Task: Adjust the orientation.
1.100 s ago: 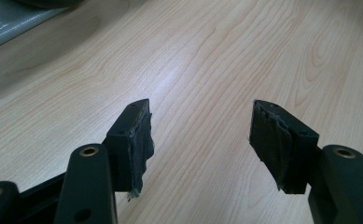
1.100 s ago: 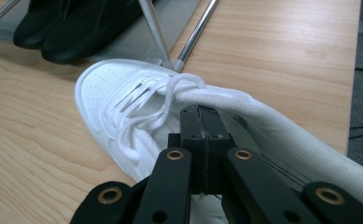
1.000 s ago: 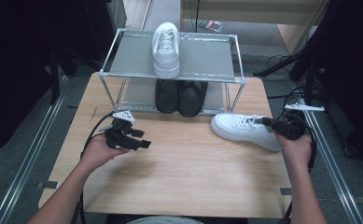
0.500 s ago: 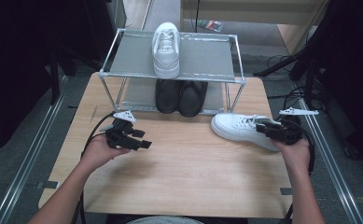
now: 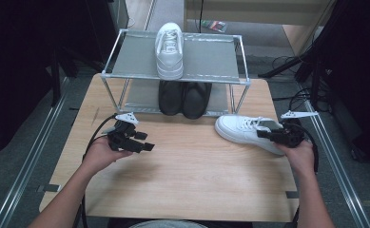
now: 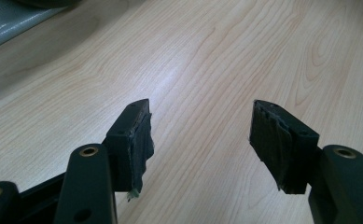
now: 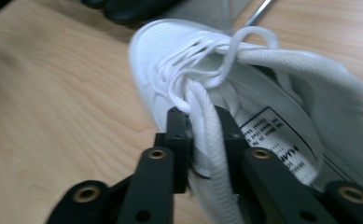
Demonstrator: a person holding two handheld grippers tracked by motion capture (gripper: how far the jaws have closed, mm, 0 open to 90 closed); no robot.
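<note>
R gripper (image 7: 206, 135) jaws just closed on white sneaker's (image 5: 249, 131) collar edge; grip looks set, lift to rack (image 5: 125, 57) next. L gripper (image 5: 142, 145) jaws open, empty over bench (image 5: 187, 180).

White sneaker (image 5: 247, 131) with white laces on a pale wood-grain table (image 5: 187, 171) — black shoes (image 5: 184, 98) under a grey shelf (image 5: 137, 59), black grippers.

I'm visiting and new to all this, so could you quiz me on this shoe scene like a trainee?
1. Which part of the white sneaker on the table is the right gripper clamping?
2. True or false: the left gripper is holding something.
3. How many shoes sit on the rack in total?

Key: 1. Its side wall beside the laces. 2. False, open over bare wood. 3. Three: one white on top, two black below.
</note>
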